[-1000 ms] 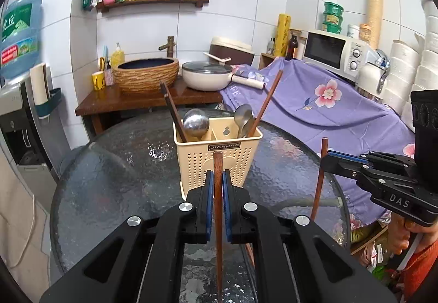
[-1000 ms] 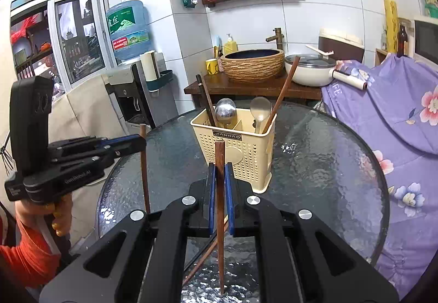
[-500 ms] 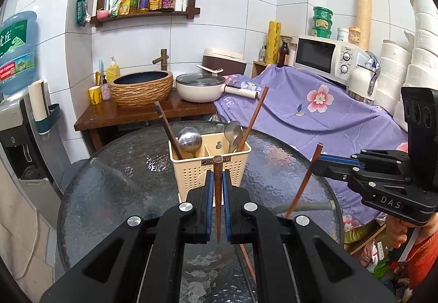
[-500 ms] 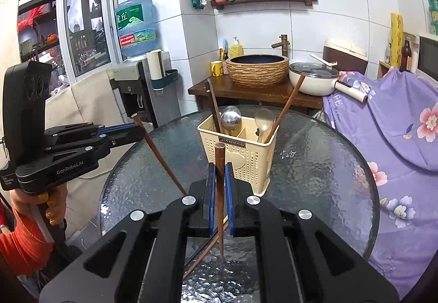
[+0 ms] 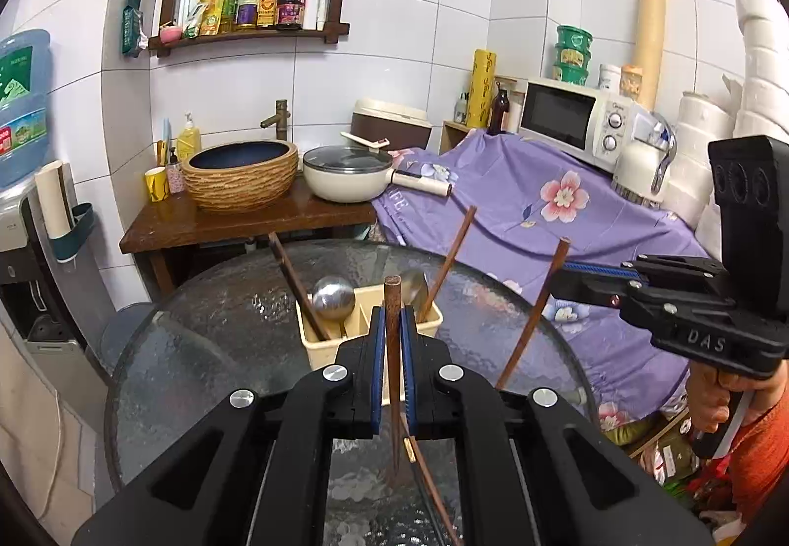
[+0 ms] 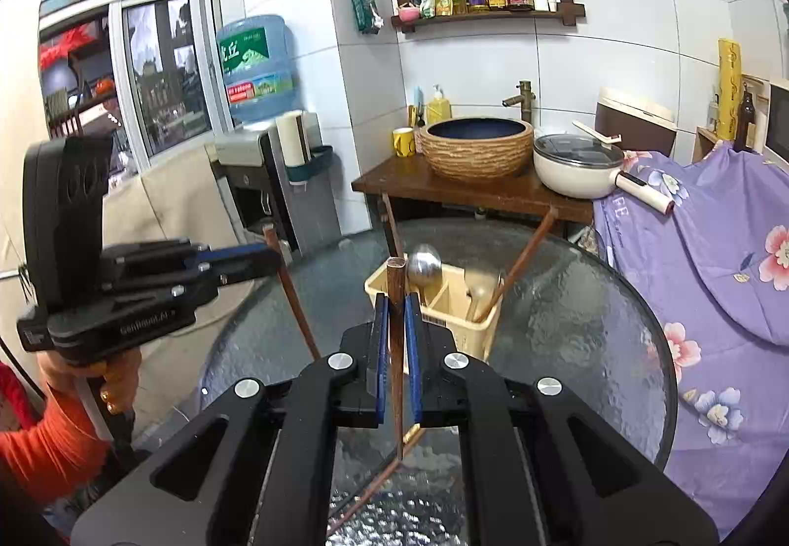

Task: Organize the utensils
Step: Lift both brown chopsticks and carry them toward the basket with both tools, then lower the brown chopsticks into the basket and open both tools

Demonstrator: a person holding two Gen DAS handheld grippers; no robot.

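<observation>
Left wrist view shows the left gripper (image 5: 389, 339) pinching one wooden chopstick (image 5: 392, 348) upright between its blue pads; a second earlier its tip reached lower on the glass worktop (image 5: 207, 348), and the cream utensil basket (image 5: 320, 348) now sits lower in view. The right gripper (image 6: 392, 339) likewise pinches one chopstick (image 6: 396, 348), now tilted where it stood straight before. Inside the basket stand two chopsticks, one ladle (image 5: 333, 297) and one spoon (image 6: 477, 292). One more chopstick (image 6: 375, 487) lies flat on the worktop beneath the grippers.
</observation>
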